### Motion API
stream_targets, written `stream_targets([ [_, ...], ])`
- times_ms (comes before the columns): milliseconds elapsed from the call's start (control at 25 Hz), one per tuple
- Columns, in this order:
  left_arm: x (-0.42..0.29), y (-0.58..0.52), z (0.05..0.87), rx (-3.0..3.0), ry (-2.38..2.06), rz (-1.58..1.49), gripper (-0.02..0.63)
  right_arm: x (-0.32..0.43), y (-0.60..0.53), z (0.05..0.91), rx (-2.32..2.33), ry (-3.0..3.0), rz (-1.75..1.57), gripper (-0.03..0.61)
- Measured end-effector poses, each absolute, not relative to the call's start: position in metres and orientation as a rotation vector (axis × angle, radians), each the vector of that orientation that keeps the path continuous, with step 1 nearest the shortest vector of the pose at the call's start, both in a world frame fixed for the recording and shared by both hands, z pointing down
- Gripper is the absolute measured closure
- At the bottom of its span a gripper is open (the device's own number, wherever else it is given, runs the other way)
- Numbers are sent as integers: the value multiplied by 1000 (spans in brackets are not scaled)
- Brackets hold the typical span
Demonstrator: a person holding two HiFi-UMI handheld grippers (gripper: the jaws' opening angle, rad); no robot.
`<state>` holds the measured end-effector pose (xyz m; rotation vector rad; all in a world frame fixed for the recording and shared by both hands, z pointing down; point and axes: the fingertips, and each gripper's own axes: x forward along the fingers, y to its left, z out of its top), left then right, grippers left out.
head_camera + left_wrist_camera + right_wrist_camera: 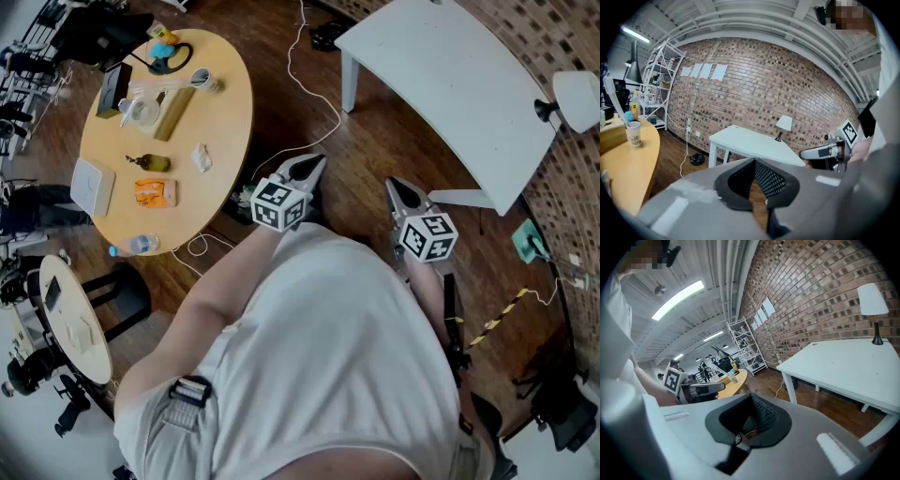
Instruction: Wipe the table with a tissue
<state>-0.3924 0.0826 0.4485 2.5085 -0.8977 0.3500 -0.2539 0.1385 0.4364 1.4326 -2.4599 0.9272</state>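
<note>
A crumpled white tissue (201,157) lies on the round wooden table (230,103) at the upper left of the head view. Both grippers hang over the wooden floor, close to the person's body and off that table's right edge. My left gripper (309,167) is shut with nothing in it, its black pads meeting at the tip (753,161). My right gripper (398,192) is also shut and empty (751,397). Each gripper view shows the other gripper beside it. The round table's edge (628,164) is at the left of the left gripper view.
The round table also carries a paper cup (202,80), an orange packet (155,192), a white box (92,186) and a bottle (141,246). A white table (450,84) with a lamp (577,98) stands ahead on the right. A cable (309,84) trails across the floor.
</note>
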Motion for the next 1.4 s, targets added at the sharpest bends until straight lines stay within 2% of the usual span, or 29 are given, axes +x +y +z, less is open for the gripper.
stream_targets([
  [280,-466,40,476,2479,-945,419,609,-302,96,444,1403,-2427,924,571],
  [640,-630,15,534,2195,-1290,534,607,-374,44,460,1223,-2422,921,571],
  [960,-732,-11,563,2024,-1511,646,606,-423,-1,466,1129,-2413,884,571],
  [1040,-756,-20,569,2017,-1570,764,563,-432,-6,466,1118,-2405,883,571],
  [1160,-774,-28,588,2018,-1554,905,551,-439,-12,470,1119,-2380,892,571],
  [1400,-781,-30,632,1905,-1435,986,475,-431,-16,475,1177,-2323,928,571],
])
